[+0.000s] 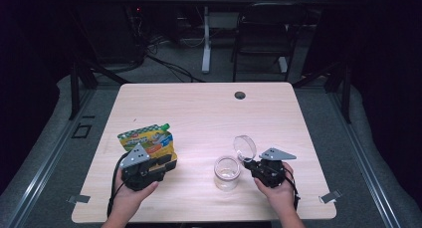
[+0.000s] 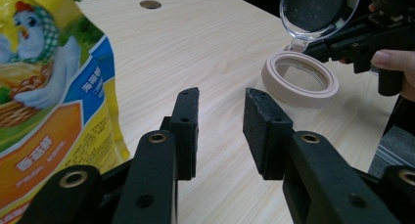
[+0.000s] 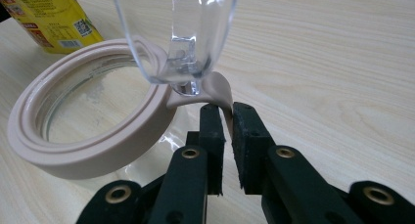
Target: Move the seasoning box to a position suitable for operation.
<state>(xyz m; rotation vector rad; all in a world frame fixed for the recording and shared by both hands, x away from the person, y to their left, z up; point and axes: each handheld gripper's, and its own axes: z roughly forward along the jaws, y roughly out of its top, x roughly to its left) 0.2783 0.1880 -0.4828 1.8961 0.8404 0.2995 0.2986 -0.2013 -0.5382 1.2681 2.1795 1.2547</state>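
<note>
In the right gripper view, the right gripper point(image 3: 228, 117) is seen clenched on the beige tab point(image 3: 221, 91) that juts from the rim of a clear jar point(image 3: 88, 121); the tab is pinched between the two black pads at the lower middle of the frame. Above the tab, the clear hinged lid point(image 3: 181, 28) is stood up open, rising out of the top of the frame, and the jar's beige ring is spread across the left half. In the high view, the same gripper point(image 1: 251, 164) is found at the lower right of the table point(image 1: 199, 113), held in a hand point(image 1: 278, 193) entering from the bottom edge, with the jar point(image 1: 227, 172) just to its left and the lid point(image 1: 245, 147) tilted up behind it. The left gripper point(image 2: 220, 121) is shown in its own view with the pads apart and nothing between them, bare wood being visible in the gap. In the high view it point(image 1: 166, 164) is placed at the lower left, just in front of a yellow snack pouch point(image 1: 148, 141) with a green cap, which is stood at the left of the table, well apart from the jar.
</note>
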